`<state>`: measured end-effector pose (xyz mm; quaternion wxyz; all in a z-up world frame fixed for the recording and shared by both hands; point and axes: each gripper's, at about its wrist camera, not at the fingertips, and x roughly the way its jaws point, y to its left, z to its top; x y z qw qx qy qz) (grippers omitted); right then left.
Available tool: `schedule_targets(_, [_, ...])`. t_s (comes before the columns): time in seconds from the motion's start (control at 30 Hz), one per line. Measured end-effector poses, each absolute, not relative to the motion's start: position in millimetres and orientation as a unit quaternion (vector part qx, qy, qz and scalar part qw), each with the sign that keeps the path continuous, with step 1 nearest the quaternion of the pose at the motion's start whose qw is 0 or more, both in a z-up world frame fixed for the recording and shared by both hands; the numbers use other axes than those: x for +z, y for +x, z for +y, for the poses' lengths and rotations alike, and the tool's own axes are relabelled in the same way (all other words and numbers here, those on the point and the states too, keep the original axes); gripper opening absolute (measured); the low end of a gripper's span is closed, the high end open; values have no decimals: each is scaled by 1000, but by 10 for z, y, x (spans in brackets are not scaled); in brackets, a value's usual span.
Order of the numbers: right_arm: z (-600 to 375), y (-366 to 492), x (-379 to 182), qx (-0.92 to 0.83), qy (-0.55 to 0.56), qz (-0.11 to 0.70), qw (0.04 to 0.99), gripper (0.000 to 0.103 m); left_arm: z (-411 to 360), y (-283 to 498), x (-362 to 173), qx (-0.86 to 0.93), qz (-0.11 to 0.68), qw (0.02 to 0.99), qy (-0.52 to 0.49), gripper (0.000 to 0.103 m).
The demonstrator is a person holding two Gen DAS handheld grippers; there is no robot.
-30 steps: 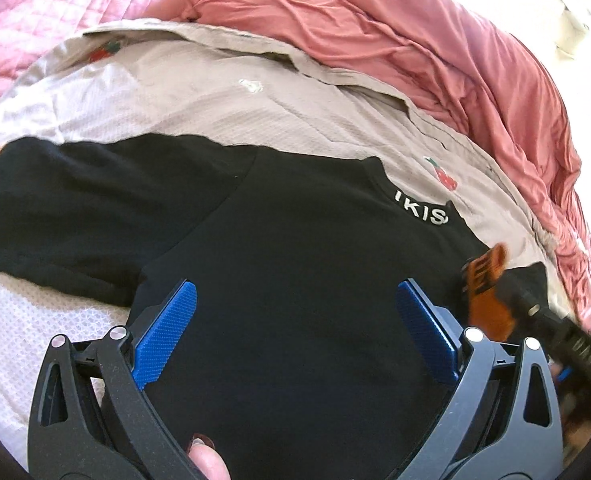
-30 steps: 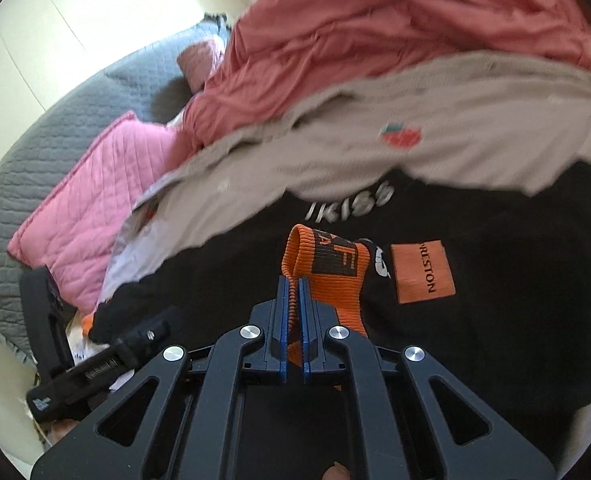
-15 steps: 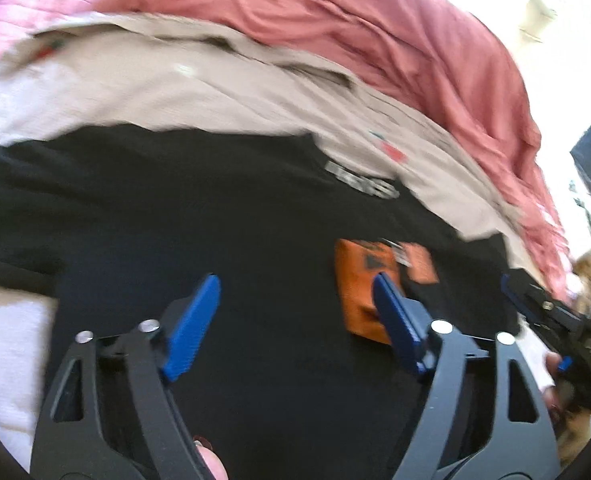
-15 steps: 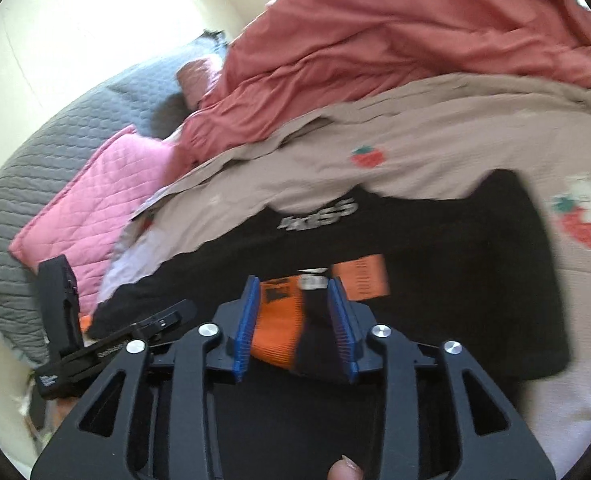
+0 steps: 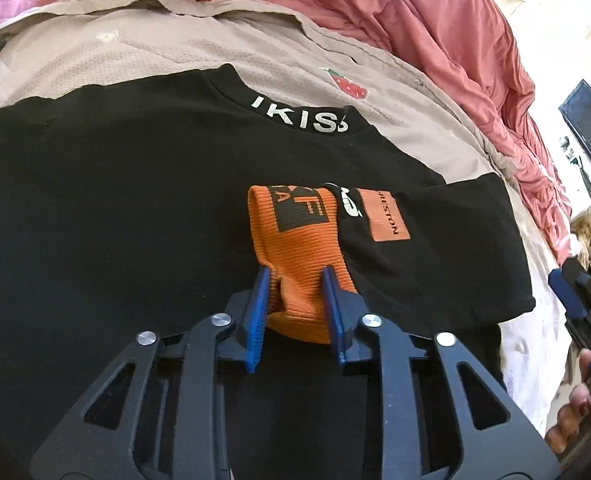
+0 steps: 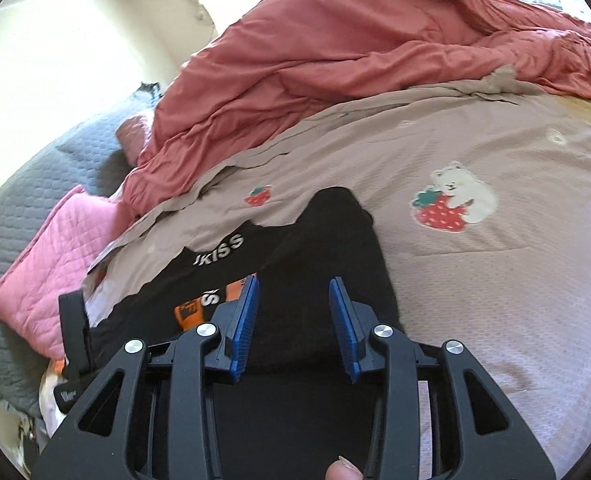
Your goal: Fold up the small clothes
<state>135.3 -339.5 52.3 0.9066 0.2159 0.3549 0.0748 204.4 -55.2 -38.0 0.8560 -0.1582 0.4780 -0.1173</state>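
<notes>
Item: black shirt (image 5: pixel 135 208), spread flat on the bed (image 6: pixel 515 300), collar at the far edge, right sleeve folded in over the chest; orange cuff (image 5: pixel 295 236) lying on the body, just left of an orange patch (image 5: pixel 387 220).

Left tongs (image 5: pixel 295 312): jaws just closing, clamped on the near end of the cuff, rib bunched between the pads.

Right tongs (image 6: pixel 293 328): jaws apart, nothing between them, over the shirt's right edge; seen at far right in the left view.

Surroundings: beige strawberry-print cover under the shirt; red duvet (image 6: pixel 355 60) heaped beyond.

Risks, as judged: grip sits near the cuff's end, so a pull may slip it free; dragging could undo the sleeve fold or rumple the body.
</notes>
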Motion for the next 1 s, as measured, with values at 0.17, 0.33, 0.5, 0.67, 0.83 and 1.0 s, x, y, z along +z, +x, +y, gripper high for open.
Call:
schedule_targets(0.17, [-3316,1408,523,74,218,355,906,36,-348,2008,-191,-120,450,870,-160,0])
schedule_targets(0.33, [-3239,1434,516,76,213,361,905,36,-56,1910,124,-87,403,900,-141,0])
schedule_targets(0.5, [-3102,1457,497,79,193,371,905,36,272,1899,231,-38,382,914,-131,0])
schedule_targets(0.67, [-2890,1532,403,71,141,396,905,36,431,1952,117,-22,394,908,-142,0])
schedule_targets(0.83, [-2711,1625,293,61,88,413,905,36,452,1992,-49,-14,417,900,-125,0])
schedule_targets(1.0, [-2582,1804,167,73,61,424,901,36,512,2004,-133,-12,427,894,-133,1])
